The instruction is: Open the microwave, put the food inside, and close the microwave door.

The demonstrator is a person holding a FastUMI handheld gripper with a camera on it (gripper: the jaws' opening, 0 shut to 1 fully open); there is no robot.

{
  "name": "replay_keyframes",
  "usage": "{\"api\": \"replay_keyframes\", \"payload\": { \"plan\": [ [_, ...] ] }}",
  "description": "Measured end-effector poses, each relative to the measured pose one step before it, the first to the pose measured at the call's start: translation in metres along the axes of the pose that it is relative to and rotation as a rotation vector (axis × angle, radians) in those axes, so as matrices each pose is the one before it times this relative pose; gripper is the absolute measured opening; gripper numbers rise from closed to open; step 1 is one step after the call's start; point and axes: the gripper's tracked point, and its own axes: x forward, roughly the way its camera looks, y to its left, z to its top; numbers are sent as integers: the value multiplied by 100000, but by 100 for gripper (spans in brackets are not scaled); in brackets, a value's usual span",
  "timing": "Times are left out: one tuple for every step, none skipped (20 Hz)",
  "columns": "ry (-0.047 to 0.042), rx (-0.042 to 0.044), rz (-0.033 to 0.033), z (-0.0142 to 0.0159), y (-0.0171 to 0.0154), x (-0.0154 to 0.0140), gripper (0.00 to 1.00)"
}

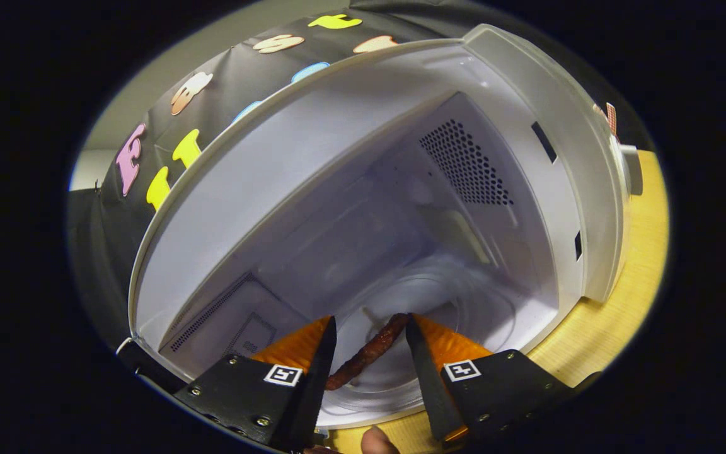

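Microwave point(363, 189) stands open on the desk point(628, 302), its white cavity facing the claw point(370, 331). The food, a long dark-red sausage point(369, 353), lies inside the microwave on the glass turntable point(464, 302), just within the front sill. The claw is released: its two fingers are spread apart with the sausage lying slantwise in the gap between them. The far end of the sausage comes close to one fingertip point(414, 328), but whether it touches is hard to tell; the other finger is clear of it. Neither finger presses on the food.

The near end of the sausage is partly hidden behind a finger. The turntable's rim is faint against the white floor of the microwave and hard to trace. A bit of the person's finger point(377, 441) shows below the claw, cut off.

Inside the microwave, a perforated vent point(467, 164) sits on the side wall, with two dark latch slots point(544, 142) in the front frame beside it. Nothing stands between the claw and the cavity.
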Motion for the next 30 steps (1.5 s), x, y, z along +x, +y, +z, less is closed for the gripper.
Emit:
{"api": "replay_keyframes", "payload": {
  "plan": [
    [-523, -722, 414, 199, 100, -170, 67],
    [-867, 66, 438, 236, 88, 143, 67],
    [139, 124, -306, 230, -109, -21, 67],
    [48, -537, -774, 0, -213, 77, 67],
    [-289, -2182, -1353, 119, -335, -117, 67],
    [-754, -3780, -1507, -79, -340, -161, 67],
    [-2028, -5194, -1704, 132, -458, -113, 67],
    [-2810, -5449, -1914, 294, -341, -56, 67],
    [-2747, -4263, -1087, 242, -200, 69, 67],
    [-2003, -2780, -310, 128, 177, 31, 67],
    [-1492, -1496, 20, 77, 180, 69, 67],
    [-1465, -579, 382, 75, 197, 123, 67],
    [-32, 703, 638, -81, 168, 53, 67],
    [1358, 1650, 3023, -305, 625, 99, 67],
    [2712, 1927, 3142, -614, 548, -170, 78],
    [2138, 1109, 1577, -425, 384, -139, 81],
    [585, -1663, -3244, -21, -681, -185, 81],
    [-2246, -3565, -3195, 591, -578, -258, 81],
    [-3569, -4083, -1837, 449, -246, 146, 87],
    [-3065, -4008, -827, 787, 26, -520, 93],
    [-1344, -1451, 2350, 347, 440, -187, 96],
    [16, -48, 1176, 100, 169, -105, 96],
    [405, 16, 455, 104, 33, -182, 96],
    [506, -322, 1278, -21, 179, -397, 96],
    [297, -1087, 1798, 35, 411, -533, 97],
    [596, -1545, 1278, -60, 311, -612, 97],
    [1510, -1195, 1603, -190, 203, -815, 97],
    [1660, -1218, 2663, -267, 647, -965, 97],
    [1499, -1418, 2643, -72, 552, -1147, 97],
    [515, -1571, 2532, 37, 583, -1315, 97]
  ]
}}
